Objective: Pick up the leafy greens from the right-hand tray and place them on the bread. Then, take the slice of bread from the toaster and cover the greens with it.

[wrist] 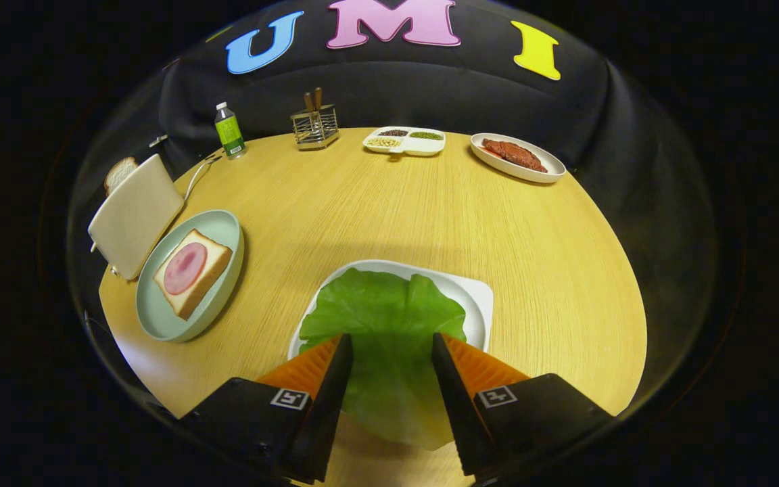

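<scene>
The round wooden table (430,223) carries everything. On its left stands the toaster (134,213) with a slice of bread (119,172) sticking up from it. Just beside the toaster is a pale green plate (224,233) with bread (210,267) and a round slice of ham (184,268) on top. The white tray (474,304) holds the leafy greens (383,318), which reach over its near edge. The gripper (391,345) is above the greens, its jaws apart, the leaf showing between the two fingers. Whether they touch it, I cannot tell.

Bright, even overhead light (sharp centre), fisheye-bent edges, soft shadows.
</scene>
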The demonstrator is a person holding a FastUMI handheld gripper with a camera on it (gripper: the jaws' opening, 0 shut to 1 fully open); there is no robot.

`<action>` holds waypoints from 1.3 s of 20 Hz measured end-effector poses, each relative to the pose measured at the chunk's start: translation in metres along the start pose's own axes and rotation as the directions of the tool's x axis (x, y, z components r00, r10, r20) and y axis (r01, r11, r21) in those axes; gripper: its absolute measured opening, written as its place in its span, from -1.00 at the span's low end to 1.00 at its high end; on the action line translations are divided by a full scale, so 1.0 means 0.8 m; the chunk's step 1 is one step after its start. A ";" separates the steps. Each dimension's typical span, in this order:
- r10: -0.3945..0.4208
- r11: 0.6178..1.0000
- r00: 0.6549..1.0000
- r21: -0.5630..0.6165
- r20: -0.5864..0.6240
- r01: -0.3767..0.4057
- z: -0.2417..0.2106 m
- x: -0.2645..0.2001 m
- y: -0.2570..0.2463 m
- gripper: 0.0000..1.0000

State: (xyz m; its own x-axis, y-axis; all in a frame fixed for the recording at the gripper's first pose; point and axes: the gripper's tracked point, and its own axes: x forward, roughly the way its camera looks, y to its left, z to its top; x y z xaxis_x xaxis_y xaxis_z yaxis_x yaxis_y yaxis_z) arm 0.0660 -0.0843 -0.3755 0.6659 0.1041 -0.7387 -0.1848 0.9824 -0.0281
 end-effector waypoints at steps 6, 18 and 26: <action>0.028 0.999 1.000 -0.025 0.001 -0.028 0.000 -0.004 0.014 -0.37; 0.056 0.998 0.998 0.018 0.029 -0.056 0.045 -0.043 0.013 -0.89; 0.067 0.998 0.992 -0.011 0.109 -0.066 0.129 -0.109 0.067 -0.89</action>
State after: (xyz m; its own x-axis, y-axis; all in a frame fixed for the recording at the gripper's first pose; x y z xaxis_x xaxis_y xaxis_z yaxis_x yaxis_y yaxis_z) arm 0.0723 -0.0248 -0.2429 0.7271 0.1860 -0.6609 -0.2361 0.9716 0.0137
